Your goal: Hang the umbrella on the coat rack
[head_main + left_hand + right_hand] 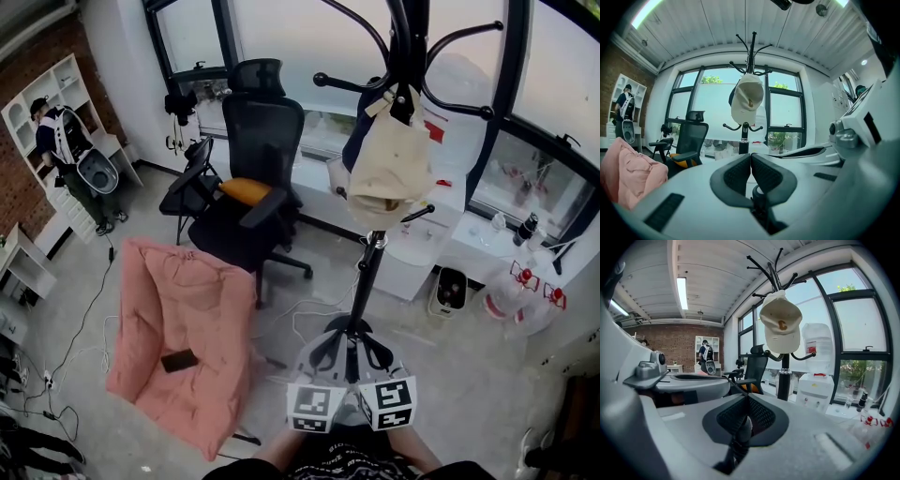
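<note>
The black coat rack (369, 272) stands just ahead, with a beige cap (389, 169) on one of its upper hooks. The rack (743, 140) and cap (746, 101) fill the middle of the left gripper view, and the rack (784, 376) and cap (780, 324) also show in the right gripper view. My left gripper (330, 349) and right gripper (375, 352) are side by side, low in the head view, pointing at the pole. Each has its pads together, left (750, 157) and right (746, 399). A dark cord (759, 191) (742, 426) runs down from between each pair. The umbrella's body is hidden.
A black office chair (258, 178) and a pink cushioned seat (183, 328) stand left of the rack. Behind it is a white water dispenser (815, 385), with bottles (525, 230) on the sill. A person (61, 141) stands far left. Bare hooks (487, 112) curve out to the right.
</note>
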{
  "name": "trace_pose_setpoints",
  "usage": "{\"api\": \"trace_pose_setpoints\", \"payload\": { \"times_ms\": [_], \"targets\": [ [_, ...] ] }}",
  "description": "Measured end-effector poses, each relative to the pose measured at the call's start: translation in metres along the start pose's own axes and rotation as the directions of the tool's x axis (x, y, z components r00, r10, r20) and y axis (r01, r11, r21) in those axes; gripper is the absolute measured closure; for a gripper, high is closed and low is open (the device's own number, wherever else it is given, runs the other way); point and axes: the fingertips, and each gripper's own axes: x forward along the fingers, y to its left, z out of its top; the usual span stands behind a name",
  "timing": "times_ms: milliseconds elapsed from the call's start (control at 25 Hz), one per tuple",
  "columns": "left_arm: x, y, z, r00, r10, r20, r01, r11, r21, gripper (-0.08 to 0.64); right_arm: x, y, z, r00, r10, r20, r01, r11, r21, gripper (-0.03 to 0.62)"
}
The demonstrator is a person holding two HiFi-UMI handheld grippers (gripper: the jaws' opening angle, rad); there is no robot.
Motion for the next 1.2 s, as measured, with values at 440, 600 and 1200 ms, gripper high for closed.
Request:
{"api": "trace_pose_setpoints", "payload": {
  "times_ms": [440, 600, 1200],
  "targets": [
    [0.037, 0.012, 0.028, 0.998, 0.014, 0.054, -0.016, 0.999, 0.031, 0.547, 0.026, -0.022, 0.031, 0.998, 0.031, 0.050, -0.031, 0.999, -0.016, 0.586],
    [0.044, 0.017, 0.031, 0.998, 0.026, 0.057, -0.028, 0.999, 0.026, 0.546, 0.034, -0.025, 0.035, 0.998, 0.049, 0.049, -0.048, 0.999, -0.022, 0.586],
    [0.070, 0.026, 0.055, 0.993, 0.051, 0.110, -0.056, 0.998, 0.037, 0.546, 0.053, -0.045, 0.063, 0.993, 0.075, 0.094, -0.072, 0.997, -0.040, 0.586]
  ]
}}
